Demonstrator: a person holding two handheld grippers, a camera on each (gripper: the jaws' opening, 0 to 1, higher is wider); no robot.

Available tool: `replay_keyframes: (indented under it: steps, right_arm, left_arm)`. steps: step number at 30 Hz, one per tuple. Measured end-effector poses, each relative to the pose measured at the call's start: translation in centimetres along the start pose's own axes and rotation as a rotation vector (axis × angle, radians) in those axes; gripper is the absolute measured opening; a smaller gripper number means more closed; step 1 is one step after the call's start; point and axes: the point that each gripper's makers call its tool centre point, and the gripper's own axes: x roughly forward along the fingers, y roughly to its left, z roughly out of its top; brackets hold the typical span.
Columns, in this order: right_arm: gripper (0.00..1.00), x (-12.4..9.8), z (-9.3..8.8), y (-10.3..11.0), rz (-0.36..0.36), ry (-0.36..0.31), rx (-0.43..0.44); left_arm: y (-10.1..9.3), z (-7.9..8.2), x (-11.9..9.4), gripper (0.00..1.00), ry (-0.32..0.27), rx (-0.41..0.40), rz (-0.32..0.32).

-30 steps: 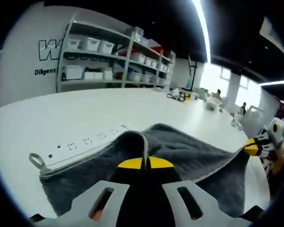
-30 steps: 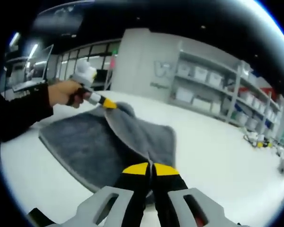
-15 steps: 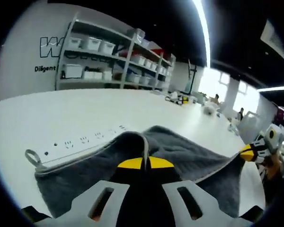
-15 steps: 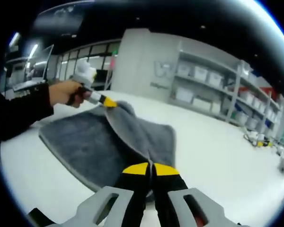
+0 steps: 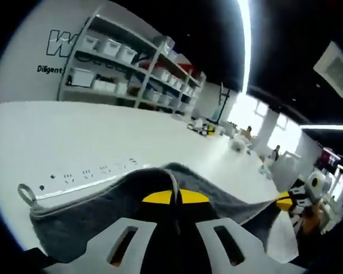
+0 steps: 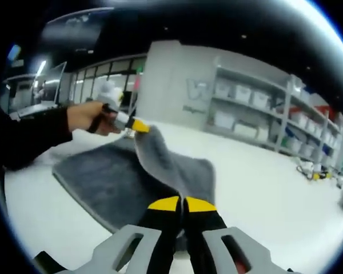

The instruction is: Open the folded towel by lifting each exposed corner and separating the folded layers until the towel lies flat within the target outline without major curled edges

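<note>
Both yellow-tipped grippers, left (image 5: 172,197) and right (image 6: 182,204), stayed clamped on the grey terry towel (image 6: 103,182), raising its upper layer higher, so unfolding had progressed.

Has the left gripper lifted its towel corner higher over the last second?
Yes. In the right gripper view, the left gripper and its towel corner sit higher against the back wall, with the lifted fold steeper above the table.

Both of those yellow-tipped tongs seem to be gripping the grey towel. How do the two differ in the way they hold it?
Seen in the right gripper view, the left yellow-tipped tongs hold a corner of the grey terry towel up high, far across the white table. The right yellow-tipped tongs pinch another corner lower and nearer that camera, so the lifted layer slopes between them. Both are shut on the towel's edge.
</note>
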Motion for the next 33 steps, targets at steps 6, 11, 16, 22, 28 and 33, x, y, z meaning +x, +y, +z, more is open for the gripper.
replay_keyframes:
  steps: [6,11,16,22,28,33]
  right_arm:
    - [0.00,-0.8,1.3,0.1,0.001,-0.040,0.003]
    - [0.00,-1.2,1.9,0.5,0.000,-0.067,-0.026]
    - [0.00,-1.4,2.8,1.1,0.017,-0.102,-0.028]
    - [0.00,-0.6,3.9,2.9,0.037,-0.093,-0.045]
    - [0.00,-0.4,5.1,3.6,0.071,-0.099,-0.026]
    - [0.00,-0.5,6.0,4.3,0.078,-0.119,-0.062]
  left_arm:
    - [-0.3,2.1,-0.2,0.01,0.016,0.020,0.041]
    - [0.0,2.6,0.6,0.01,0.053,0.020,0.068]
    - [0.8,3.0,0.9,0.01,0.106,0.041,0.117]
    - [1.4,3.7,1.0,0.01,0.184,-0.006,0.139]
    - [2.1,3.5,1.0,0.01,0.239,0.016,0.175]
    - [2.9,4.0,0.5,0.01,0.246,0.047,0.213]
